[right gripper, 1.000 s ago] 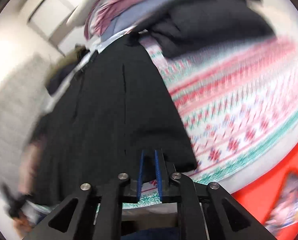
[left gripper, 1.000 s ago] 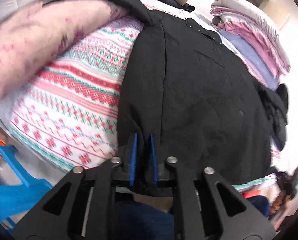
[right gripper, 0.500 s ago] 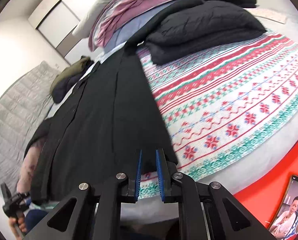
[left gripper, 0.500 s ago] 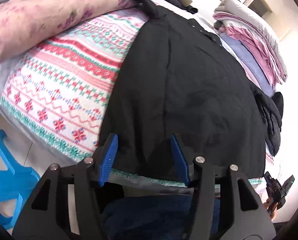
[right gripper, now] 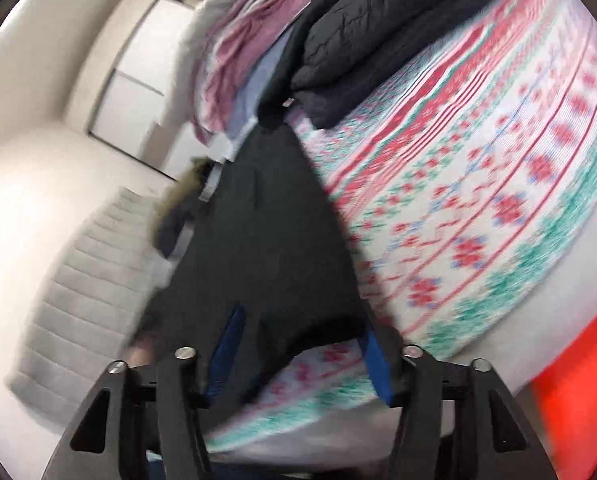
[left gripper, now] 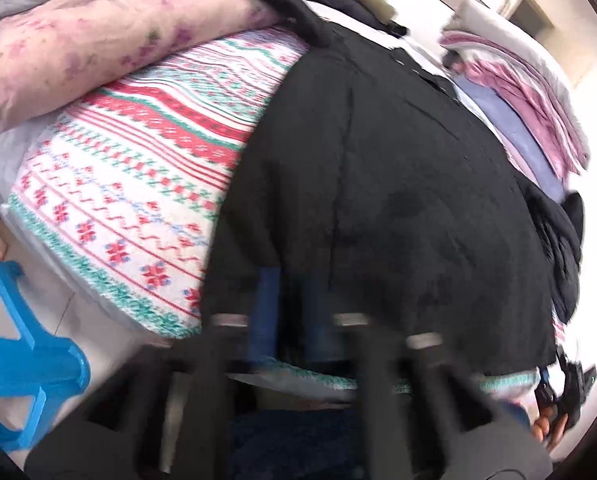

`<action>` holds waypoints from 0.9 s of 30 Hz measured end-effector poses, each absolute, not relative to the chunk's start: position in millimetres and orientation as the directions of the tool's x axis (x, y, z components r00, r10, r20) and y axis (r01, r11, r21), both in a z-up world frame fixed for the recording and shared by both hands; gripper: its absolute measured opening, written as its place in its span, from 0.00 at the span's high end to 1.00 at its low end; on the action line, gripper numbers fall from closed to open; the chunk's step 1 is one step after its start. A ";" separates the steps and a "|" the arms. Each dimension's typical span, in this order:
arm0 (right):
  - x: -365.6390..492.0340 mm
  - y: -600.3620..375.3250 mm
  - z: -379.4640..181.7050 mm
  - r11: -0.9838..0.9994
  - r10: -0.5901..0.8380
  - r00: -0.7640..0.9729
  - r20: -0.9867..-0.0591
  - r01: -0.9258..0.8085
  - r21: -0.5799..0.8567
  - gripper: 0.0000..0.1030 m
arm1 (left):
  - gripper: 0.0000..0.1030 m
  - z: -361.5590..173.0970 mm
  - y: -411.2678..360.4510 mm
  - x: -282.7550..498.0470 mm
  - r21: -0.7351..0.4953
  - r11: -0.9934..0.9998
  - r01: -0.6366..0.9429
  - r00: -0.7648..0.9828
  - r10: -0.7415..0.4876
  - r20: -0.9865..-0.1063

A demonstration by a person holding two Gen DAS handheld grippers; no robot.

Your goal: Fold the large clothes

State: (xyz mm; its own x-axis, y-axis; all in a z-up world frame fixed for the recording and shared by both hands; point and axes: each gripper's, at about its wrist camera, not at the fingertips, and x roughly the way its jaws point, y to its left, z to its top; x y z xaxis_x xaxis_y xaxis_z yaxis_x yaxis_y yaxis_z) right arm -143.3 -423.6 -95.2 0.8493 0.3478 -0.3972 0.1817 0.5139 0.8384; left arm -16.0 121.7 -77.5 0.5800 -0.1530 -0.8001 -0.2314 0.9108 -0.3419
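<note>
At the bottom of the left wrist view, the left gripper [left gripper: 288,312] has just snapped shut: half a second ago its blue pads stood wide astride the hem of the black coat [left gripper: 378,184], and now they sit narrow and blurred with the dark cloth bunched between them, so it reads as pinched on the coat's near hem. The right gripper [right gripper: 302,356] has done the reverse. In the right wrist view its jaws, nearly closed half a second ago, have just been opening and now stand about half wide, the corner of the coat [right gripper: 266,248] lying between the pads but not pressed by them.

So the two near corners of the hem are being taken one after the other: the left has its hold, the right looks set to close on its corner. Until it does, a lift would likely drag the coat crooked.

The coat lies flat, running from the lower centre of each frame toward the upper middle, on the red-and-green patterned bedspread [left gripper: 130,184]. Left of it in the left view lies a pink floral pillow [left gripper: 98,48]; a blue plastic stool [left gripper: 22,356] stands at the lower left edge. Farther off, a folded black padded jacket [right gripper: 382,28] rests on the bedspread in the upper centre of the right view, and behind it a stack of pink and lilac bedding [right gripper: 250,40]. Both views are smeared by motion.
</note>
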 end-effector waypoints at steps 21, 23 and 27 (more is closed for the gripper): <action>-151.4 -385.8 -52.4 0.693 0.070 0.788 -0.612 0.403 0.598 0.92 | 0.99 -49.8 148.7 -24.1 -0.349 0.897 -0.271 0.613 -0.119 -0.781; -154.2 -401.1 -62.0 0.671 0.105 0.766 -0.634 0.416 0.613 0.86 | 0.96 -64.4 146.6 -17.9 -0.357 0.892 -0.279 0.576 -0.142 -0.805; -162.4 -425.1 -60.5 0.666 0.146 0.761 -0.632 0.397 0.631 0.81 | 0.86 -70.0 129.4 -7.3 -0.356 0.901 -0.250 0.545 -0.172 -0.820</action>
